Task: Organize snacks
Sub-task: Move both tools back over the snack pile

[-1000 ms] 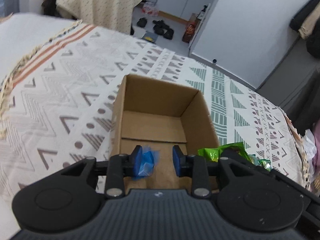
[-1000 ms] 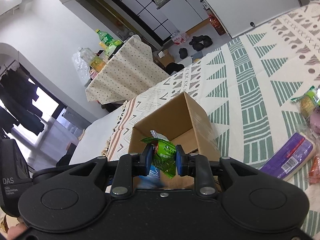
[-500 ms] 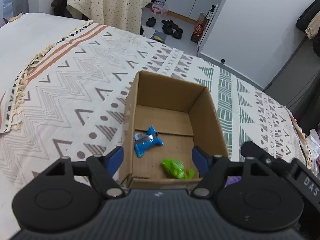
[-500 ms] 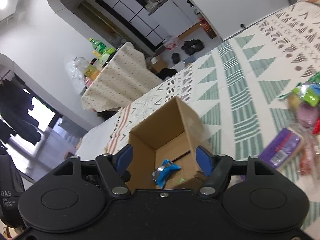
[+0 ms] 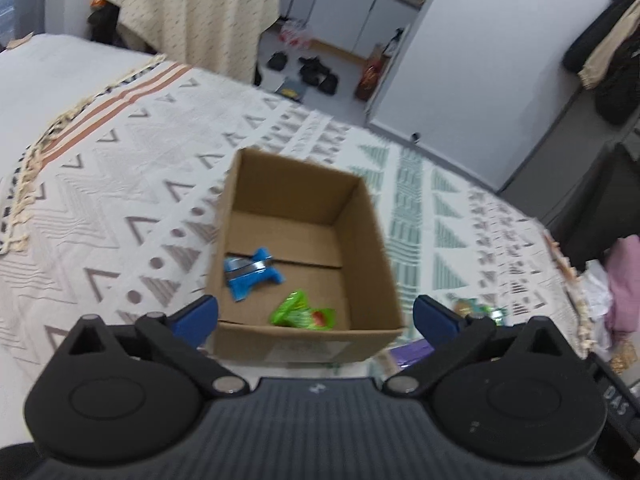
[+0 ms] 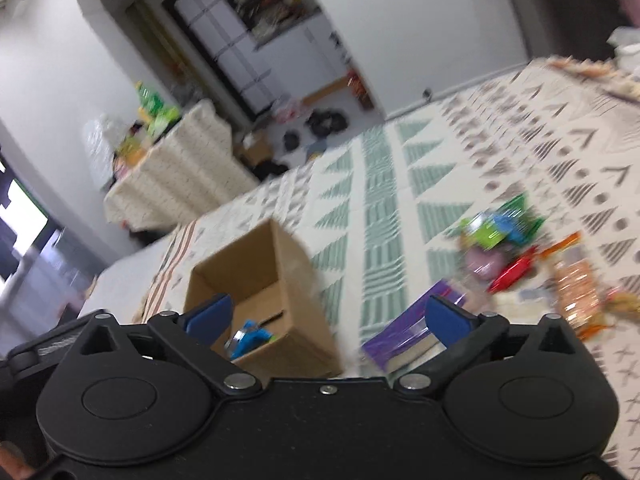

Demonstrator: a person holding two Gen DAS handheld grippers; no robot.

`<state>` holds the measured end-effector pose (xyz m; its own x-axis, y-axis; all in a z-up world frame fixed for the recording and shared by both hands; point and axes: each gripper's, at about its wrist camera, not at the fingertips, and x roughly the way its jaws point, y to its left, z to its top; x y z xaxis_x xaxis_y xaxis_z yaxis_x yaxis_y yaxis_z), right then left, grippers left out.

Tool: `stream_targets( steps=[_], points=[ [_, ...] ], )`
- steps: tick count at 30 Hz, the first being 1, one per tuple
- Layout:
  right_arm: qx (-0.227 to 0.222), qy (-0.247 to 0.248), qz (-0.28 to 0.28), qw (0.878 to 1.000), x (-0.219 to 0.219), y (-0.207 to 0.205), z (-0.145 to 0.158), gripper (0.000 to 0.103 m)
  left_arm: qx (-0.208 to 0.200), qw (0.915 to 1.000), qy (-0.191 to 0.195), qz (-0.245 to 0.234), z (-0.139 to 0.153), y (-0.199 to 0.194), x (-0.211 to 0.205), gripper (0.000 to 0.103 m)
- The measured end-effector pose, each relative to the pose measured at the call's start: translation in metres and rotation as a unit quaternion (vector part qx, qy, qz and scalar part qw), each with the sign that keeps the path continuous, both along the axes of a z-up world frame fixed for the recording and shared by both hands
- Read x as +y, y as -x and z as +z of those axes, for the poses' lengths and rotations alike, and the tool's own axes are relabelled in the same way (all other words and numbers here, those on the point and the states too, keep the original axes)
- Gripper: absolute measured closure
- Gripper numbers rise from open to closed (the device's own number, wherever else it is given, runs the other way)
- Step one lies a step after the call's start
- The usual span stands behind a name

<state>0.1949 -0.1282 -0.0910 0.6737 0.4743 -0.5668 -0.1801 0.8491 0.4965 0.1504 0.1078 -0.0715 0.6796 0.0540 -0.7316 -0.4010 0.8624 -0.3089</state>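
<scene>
An open cardboard box (image 5: 362,240) stands on the patterned bed cover. A blue snack packet (image 5: 250,272) and a green snack packet (image 5: 302,314) lie on its floor. My left gripper (image 5: 316,316) is open and empty, held above the box's near wall. In the right wrist view the box (image 6: 298,284) sits low left with the blue packet (image 6: 250,338) inside. My right gripper (image 6: 326,316) is open and empty, above the bed to the box's right. A purple packet (image 6: 404,340) lies beside the box, and a pile of loose snacks (image 6: 508,236) lies farther right.
The patterned cover (image 5: 120,184) spreads left and behind the box. A table draped in cream cloth (image 5: 188,12) stands beyond the bed. Shoes (image 5: 316,72) lie on the floor by a white wall. Dark clothes (image 5: 612,60) hang at the far right.
Both grippers opened and dropped their packets, blue from the left and green from the right, into the box. Both then pulled back and up; the right one swung right toward the snack pile.
</scene>
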Motion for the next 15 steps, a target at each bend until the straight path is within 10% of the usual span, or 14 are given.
stream_targets(
  steps=[15],
  points=[
    [-0.009,0.017,-0.044,0.999,-0.069,0.022,0.006,0.0,-0.011,0.9986,0.013,-0.049,0.004,0.0,-0.058,0.0]
  ],
)
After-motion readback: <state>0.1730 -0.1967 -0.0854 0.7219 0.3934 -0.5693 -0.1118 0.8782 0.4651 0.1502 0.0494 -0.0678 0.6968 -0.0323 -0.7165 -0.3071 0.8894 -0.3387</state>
